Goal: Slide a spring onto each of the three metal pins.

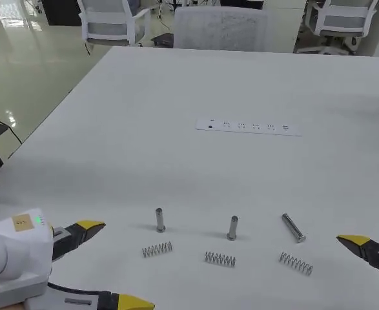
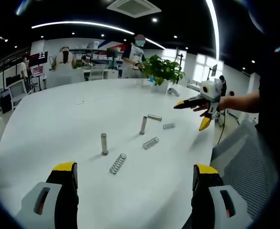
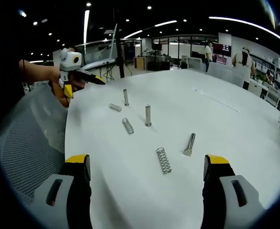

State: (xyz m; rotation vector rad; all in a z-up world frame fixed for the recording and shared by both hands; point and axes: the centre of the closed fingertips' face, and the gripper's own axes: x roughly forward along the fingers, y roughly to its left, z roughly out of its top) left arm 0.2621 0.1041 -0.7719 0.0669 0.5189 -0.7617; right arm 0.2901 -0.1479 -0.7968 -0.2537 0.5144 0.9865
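Note:
Two metal pins stand upright on the white table [image 1: 176, 97]: the left pin [image 1: 159, 219] and the middle pin [image 1: 232, 227]. The right pin [image 1: 293, 228] lies on its side. In front of each pin lies a loose spring: left spring [image 1: 157, 249], middle spring [image 1: 219, 259], right spring [image 1: 296, 263]. My left gripper [image 1: 115, 263] is open at the near left, a little short of the left spring [image 2: 117, 163]. My right gripper [image 3: 147, 161] is open at the near right, with the right spring [image 3: 163, 160] and the lying pin [image 3: 189, 144] just ahead. Nothing is held.
A flush power strip [image 1: 248, 126] sits in the table beyond the pins. Office chairs [image 1: 220, 29] stand at the far edge. A grey mesh chair [image 2: 254, 162] is close to the near edge. A potted plant [image 2: 162, 70] and people are far behind.

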